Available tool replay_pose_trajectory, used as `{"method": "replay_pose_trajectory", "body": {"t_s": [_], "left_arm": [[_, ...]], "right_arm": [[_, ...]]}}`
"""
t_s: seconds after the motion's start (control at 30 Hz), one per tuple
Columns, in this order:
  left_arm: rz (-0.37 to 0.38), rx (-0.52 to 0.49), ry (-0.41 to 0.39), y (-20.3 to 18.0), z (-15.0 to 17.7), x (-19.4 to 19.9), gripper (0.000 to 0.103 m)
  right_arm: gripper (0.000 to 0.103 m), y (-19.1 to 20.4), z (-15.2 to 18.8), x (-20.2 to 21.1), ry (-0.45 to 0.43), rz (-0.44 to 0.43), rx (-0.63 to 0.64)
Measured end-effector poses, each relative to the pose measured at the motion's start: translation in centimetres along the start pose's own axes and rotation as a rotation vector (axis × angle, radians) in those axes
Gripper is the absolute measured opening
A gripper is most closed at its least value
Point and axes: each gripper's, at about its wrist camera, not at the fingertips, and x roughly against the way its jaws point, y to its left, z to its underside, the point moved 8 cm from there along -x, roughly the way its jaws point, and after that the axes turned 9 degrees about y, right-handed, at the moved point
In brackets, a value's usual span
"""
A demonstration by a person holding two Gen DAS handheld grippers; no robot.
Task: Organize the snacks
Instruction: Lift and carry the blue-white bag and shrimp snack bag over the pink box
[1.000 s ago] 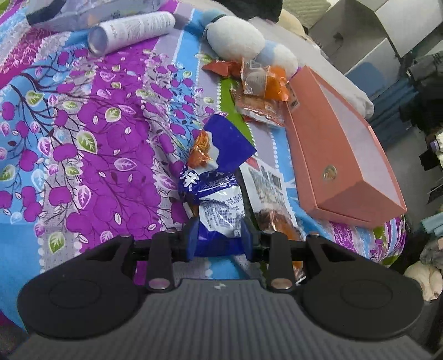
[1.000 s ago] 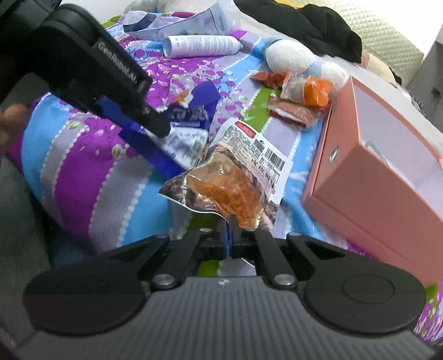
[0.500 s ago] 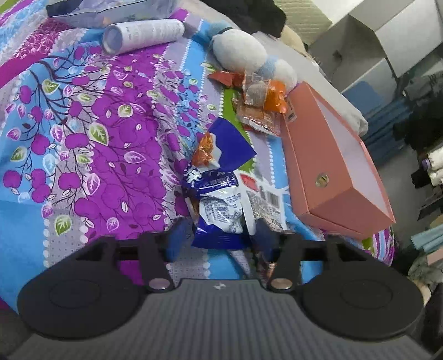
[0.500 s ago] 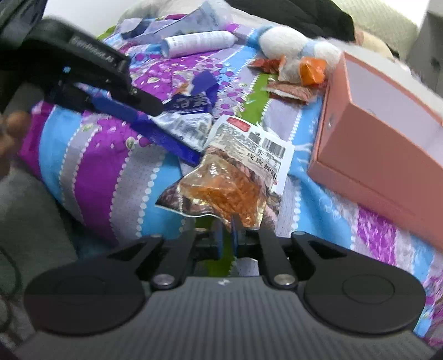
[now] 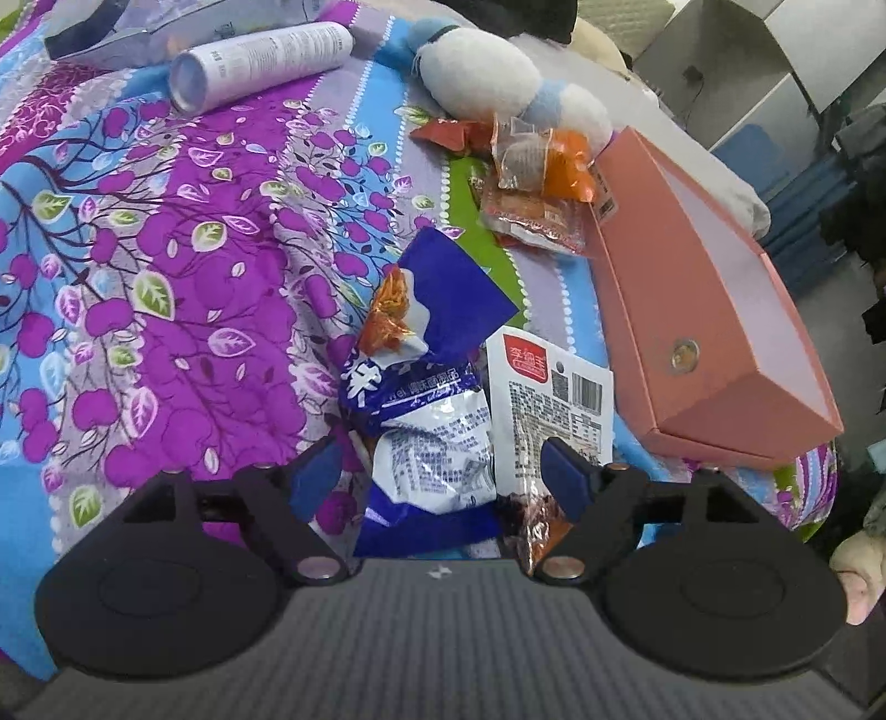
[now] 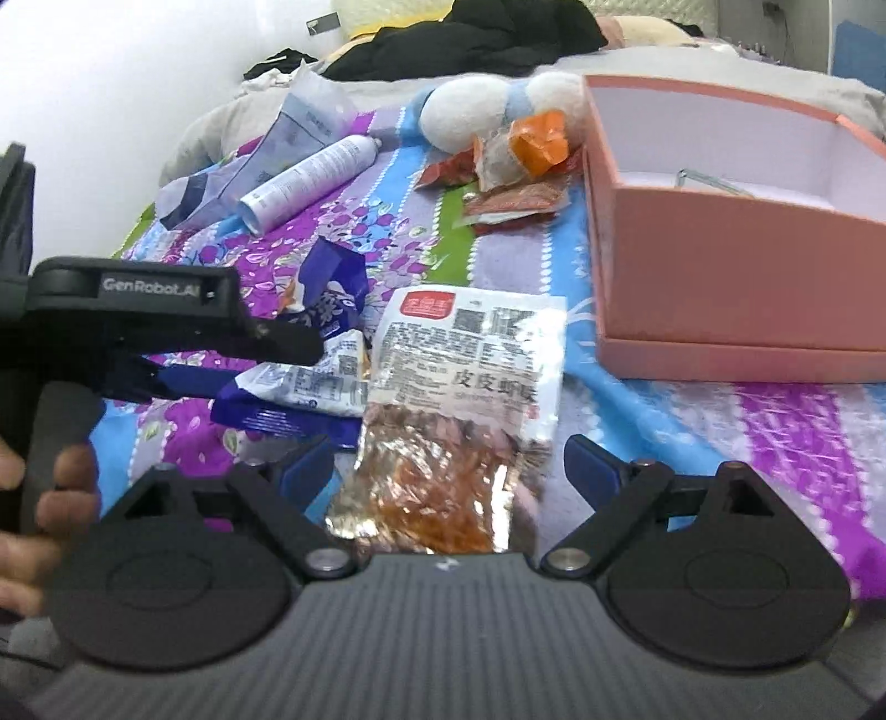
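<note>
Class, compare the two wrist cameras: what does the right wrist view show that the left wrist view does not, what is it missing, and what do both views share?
Only the right wrist view shows the left gripper from outside, the hand on its handle, the inside of the pink box and the white wall.

Only the left wrist view shows the round clasp on the box's side and the grey furniture.

Both show the blue snack bag, the clear shrimp snack pack, the white tube, the plush toy and open jaws, just opened, packets loose between them.

White spray can (image 5: 260, 61) lying on flowered bedsheet (image 5: 166, 249), plush toy (image 5: 498, 83) nearby, dark clothes (image 6: 487, 44) at back.
</note>
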Motion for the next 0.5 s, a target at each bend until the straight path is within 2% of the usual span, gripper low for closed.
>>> {"method": "replay_pose_trajectory", "body": {"t_s": [0.1,0.17,0.37,0.43,0.5], "left_arm": [[0.000,0.005,0.023,0.1,-0.1,-1.0,0.082],[-0.008,-0.003,0.025,0.1,-0.1,-1.4,0.082],[-0.039,-0.027,0.025,0.0,0.0,-2.3,0.080],[-0.061,-0.044,0.022,-0.2,-0.2,-2.5,0.076],[-0.086,-0.064,0.020,-0.2,-0.3,-2.6,0.066]], "right_arm": [[0.091,-0.2,-0.2,-1.8,0.027,0.033,-0.050],[0.091,-0.1,-0.3,-2.5,0.034,0.014,-0.069],[0.093,1.0,0.1,-4.6,0.070,0.019,-0.010],[0.091,1.3,0.3,-4.8,0.060,0.051,0.039],[0.084,1.4,0.4,-4.8,0.055,0.058,0.060]]}}
